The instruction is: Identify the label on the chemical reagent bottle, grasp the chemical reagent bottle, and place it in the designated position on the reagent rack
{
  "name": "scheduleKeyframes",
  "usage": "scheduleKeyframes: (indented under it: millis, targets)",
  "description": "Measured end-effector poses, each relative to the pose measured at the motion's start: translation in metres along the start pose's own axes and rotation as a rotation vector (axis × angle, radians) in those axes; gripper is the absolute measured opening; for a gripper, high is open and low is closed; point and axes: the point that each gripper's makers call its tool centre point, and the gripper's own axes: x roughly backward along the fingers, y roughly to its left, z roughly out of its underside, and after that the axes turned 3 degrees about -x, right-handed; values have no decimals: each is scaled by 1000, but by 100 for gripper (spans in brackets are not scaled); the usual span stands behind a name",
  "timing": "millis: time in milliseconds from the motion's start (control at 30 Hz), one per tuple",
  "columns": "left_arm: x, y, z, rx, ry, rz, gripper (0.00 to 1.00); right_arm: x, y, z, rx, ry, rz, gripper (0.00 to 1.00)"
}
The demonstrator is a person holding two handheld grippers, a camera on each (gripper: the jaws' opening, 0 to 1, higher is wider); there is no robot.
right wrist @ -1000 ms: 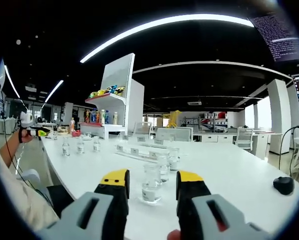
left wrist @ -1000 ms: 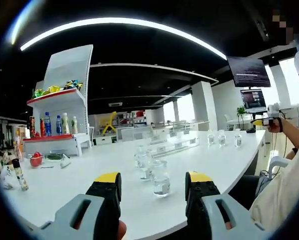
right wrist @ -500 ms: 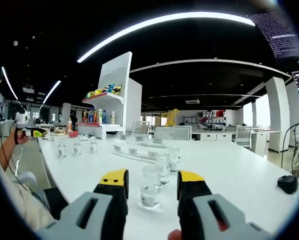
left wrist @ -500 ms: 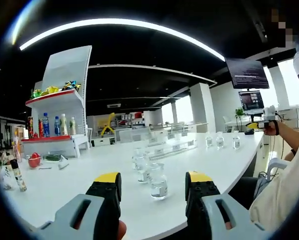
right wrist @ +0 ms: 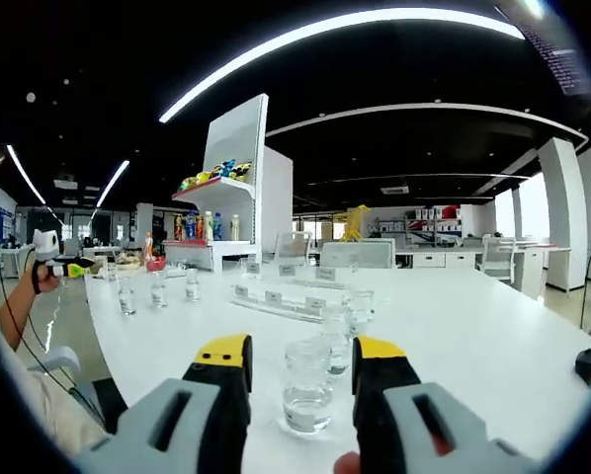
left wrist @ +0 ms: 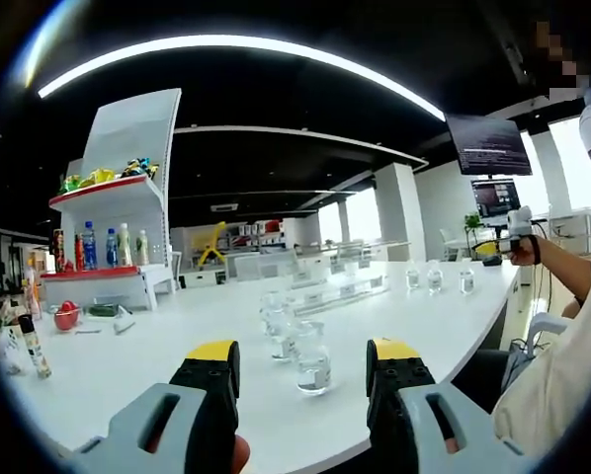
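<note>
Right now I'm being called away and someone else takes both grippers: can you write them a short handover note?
Left gripper: open, empty, held above the near edge of the white table.
Right gripper: open, empty, the nearest reagent bottle seen between its jaws, not gripped.
Things: a small cluster of clear reagent bottles stands mid-table; three more bottles stand in a row apart from it. The long clear reagent rack lies behind the cluster.
Done: nothing grasped or placed. Labels are too small to read from here.
Left: read a label, grasp that bottle, set it in its spot on the rack.
</note>
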Motion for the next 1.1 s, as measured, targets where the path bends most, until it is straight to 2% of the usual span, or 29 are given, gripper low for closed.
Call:
scheduleKeyframes:
  millis: [167, 633, 767, 900, 1100]
  targets:
    - [0, 2, 1, 4, 1, -4, 51, -6, -4, 13, 1, 30, 5, 40]
    - [-2, 4, 5, 18, 10, 1, 51, -19, -2, 30, 35, 41, -12, 42]
    - [-4, 1, 5, 16, 9, 9, 51, -20, -3, 35, 34, 52, -6, 40]
    - [-5, 0, 5, 16, 7, 15, 51, -24, -4, 37, 10, 47, -4, 32]
    - [-4, 3, 3, 12, 3, 2, 51, -26, 2, 41, 30, 64, -20, 32]
